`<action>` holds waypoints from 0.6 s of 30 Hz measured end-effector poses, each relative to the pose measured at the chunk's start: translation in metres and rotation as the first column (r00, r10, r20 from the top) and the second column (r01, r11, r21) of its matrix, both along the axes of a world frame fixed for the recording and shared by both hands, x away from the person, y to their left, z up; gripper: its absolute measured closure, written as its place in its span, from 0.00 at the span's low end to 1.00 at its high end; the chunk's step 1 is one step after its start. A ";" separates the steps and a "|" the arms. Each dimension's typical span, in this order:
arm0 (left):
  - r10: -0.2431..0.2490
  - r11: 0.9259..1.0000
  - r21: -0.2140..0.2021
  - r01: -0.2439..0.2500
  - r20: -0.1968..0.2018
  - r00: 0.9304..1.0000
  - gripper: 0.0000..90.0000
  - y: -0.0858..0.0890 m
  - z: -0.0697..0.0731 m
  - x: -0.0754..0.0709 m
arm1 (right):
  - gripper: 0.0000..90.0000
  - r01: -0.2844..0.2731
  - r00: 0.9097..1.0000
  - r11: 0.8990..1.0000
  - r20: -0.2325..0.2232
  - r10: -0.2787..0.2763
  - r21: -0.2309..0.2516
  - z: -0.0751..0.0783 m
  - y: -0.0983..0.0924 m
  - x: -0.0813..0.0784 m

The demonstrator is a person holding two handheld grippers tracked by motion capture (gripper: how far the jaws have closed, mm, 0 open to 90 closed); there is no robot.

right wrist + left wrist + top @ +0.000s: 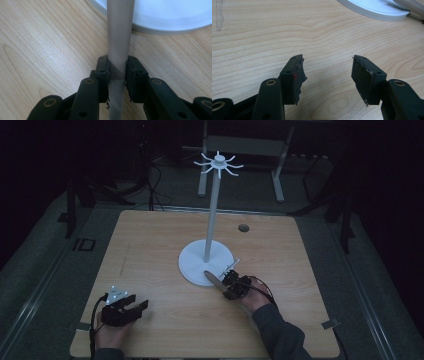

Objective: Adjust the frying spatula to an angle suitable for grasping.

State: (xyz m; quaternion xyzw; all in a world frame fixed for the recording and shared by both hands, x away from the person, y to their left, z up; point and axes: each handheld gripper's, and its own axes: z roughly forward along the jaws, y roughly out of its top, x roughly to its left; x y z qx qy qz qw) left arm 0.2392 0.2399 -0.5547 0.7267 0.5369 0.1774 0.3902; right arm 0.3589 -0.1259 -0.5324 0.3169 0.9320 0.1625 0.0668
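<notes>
Right claw (117, 72) is clamped on a grey rod (119, 37), its far end over the white stand base (192, 262) on the counter (150, 250). Left claw (327, 75) rests open, empty, well apart.

Stand (206, 262) mid-table (150, 250); rod (214, 279) seemingly against its base, near side.

No text, label, brand, number or sign can be read anywhere.

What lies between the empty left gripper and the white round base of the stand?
Only bare wooden table: in the left gripper view, pale board runs from the left gripper to the white round base.
</notes>
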 end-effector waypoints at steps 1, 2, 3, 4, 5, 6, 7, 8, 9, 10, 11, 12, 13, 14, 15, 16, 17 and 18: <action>0.000 1.000 0.001 0.000 -0.001 1.000 0.48 0.000 0.000 0.000 | 0.82 0.002 1.000 1.000 -0.003 -0.002 -0.004 0.000 0.001 0.000; 0.000 1.000 0.001 0.000 0.000 1.000 0.48 0.000 0.000 0.000 | 0.82 -0.001 1.000 1.000 -0.003 0.001 -0.007 0.000 0.001 0.000; 0.001 1.000 0.001 -0.001 0.000 1.000 0.48 -0.001 0.000 0.000 | 0.82 -0.006 1.000 1.000 -0.002 0.006 -0.009 0.000 0.001 0.001; 0.001 1.000 0.001 -0.001 0.000 1.000 0.48 -0.001 0.000 0.000 | 0.82 -0.008 1.000 1.000 -0.002 0.008 -0.008 0.000 0.001 0.001; 0.001 1.000 0.001 -0.001 0.001 1.000 0.48 0.000 0.000 0.000 | 0.82 -0.008 1.000 1.000 0.000 0.008 -0.005 0.000 0.000 0.000; 0.001 1.000 0.001 -0.001 0.001 1.000 0.48 0.000 0.000 0.000 | 0.82 -0.008 1.000 1.000 0.000 0.008 -0.005 0.000 0.000 0.000; 0.001 1.000 0.001 -0.001 -0.001 1.000 0.48 0.000 0.000 0.000 | 0.83 0.005 1.000 1.000 0.011 -0.005 0.006 0.000 -0.001 0.000; 0.001 1.000 0.001 -0.001 -0.001 1.000 0.48 0.000 0.000 0.000 | 0.83 0.005 1.000 1.000 0.011 -0.005 0.006 0.000 -0.001 0.000; 0.000 1.000 0.000 0.000 -0.002 1.000 0.48 0.000 0.000 0.001 | 0.83 0.008 1.000 1.000 0.018 -0.008 0.011 -0.001 -0.002 -0.001; -0.001 1.000 0.001 0.001 -0.002 1.000 0.48 0.000 0.000 0.001 | 0.83 0.005 1.000 1.000 0.024 -0.005 0.012 -0.001 -0.002 -0.001; -0.003 1.000 0.003 0.003 -0.002 1.000 0.48 0.000 0.000 0.001 | 0.83 0.009 1.000 1.000 0.025 -0.010 0.012 -0.001 -0.002 -0.002; -0.002 1.000 0.002 0.002 -0.002 1.000 0.48 0.000 0.000 0.001 | 0.83 0.011 0.999 1.000 0.030 -0.011 0.010 -0.001 -0.002 -0.002; -0.001 1.000 0.001 0.001 -0.002 1.000 0.48 0.000 0.000 0.001 | 0.83 0.010 0.999 1.000 0.037 -0.010 0.010 -0.001 -0.002 -0.002; -0.001 1.000 0.000 0.001 -0.001 1.000 0.48 0.000 0.000 0.001 | 0.83 0.011 0.999 1.000 0.041 -0.011 0.009 -0.001 -0.002 -0.003; 0.000 1.000 0.000 0.000 -0.001 1.000 0.48 0.000 0.000 0.001 | 0.83 0.014 0.999 1.000 0.043 -0.014 0.010 -0.001 -0.001 -0.004; 0.000 1.000 0.000 0.000 -0.001 1.000 0.48 0.000 0.000 0.001 | 0.83 0.015 0.999 1.000 0.048 -0.016 0.008 -0.001 -0.001 -0.004; 0.001 1.000 -0.001 -0.001 0.000 1.000 0.48 0.000 0.000 0.001 | 0.83 0.018 0.999 1.000 0.050 -0.018 0.009 -0.001 -0.001 -0.005; 0.000 1.000 -0.001 0.000 -0.001 1.000 0.48 0.000 0.000 0.001 | 0.83 0.018 0.998 1.000 0.054 -0.019 0.011 -0.002 -0.001 -0.005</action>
